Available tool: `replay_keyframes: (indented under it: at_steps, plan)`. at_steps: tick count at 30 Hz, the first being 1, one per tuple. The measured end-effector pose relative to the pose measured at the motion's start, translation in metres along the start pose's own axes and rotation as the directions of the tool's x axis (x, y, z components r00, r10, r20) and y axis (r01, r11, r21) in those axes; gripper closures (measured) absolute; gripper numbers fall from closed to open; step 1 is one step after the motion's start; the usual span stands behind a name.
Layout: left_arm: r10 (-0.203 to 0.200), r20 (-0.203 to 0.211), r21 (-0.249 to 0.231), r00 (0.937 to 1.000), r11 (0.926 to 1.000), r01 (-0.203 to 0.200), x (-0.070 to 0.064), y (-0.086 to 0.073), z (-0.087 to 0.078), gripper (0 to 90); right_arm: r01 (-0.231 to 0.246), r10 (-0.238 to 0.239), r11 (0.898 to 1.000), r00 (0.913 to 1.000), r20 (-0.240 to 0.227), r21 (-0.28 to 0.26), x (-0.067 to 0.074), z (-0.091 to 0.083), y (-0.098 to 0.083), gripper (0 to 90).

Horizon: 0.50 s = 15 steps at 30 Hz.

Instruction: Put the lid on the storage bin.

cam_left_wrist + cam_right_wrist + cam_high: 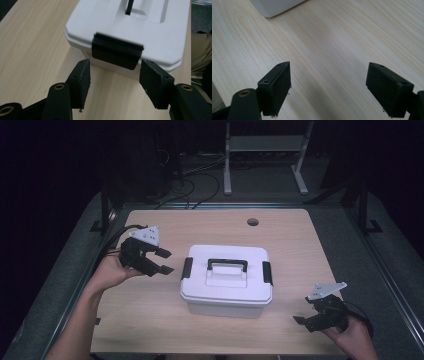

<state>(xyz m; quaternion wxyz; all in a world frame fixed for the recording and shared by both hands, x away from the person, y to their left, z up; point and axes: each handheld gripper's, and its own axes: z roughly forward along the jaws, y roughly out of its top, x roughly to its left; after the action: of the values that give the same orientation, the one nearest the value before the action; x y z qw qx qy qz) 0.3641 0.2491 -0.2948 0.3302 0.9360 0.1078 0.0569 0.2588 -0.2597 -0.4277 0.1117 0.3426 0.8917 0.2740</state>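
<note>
Left hand-held gripper (164, 261) and right hand-held gripper (301, 321) both gape wide

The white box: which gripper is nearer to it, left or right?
Left. The left gripper is open just beside the white box, facing its black latch. The right gripper is open too, farther away at the box's other side, over bare table.

No readable text, labels, brands, numbers or signs anywhere.

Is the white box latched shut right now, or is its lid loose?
Shut, it seems. The lid sits flush on the white box, and both black latches lie folded down over its ends.
</note>
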Motion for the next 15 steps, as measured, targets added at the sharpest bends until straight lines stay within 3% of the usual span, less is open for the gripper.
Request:
replay_keyframes:
  at_steps: [15]
  plan:
    - [-0.057, -0.016, -0.01, 0.9983, 0.9983, 0.057, -0.003, -0.036, 0.008, 39.1, 0.002, -0.002, 1.0, 1.0, 0.0, 0.003, 0.001, 0.0, 0.0, 19.5]
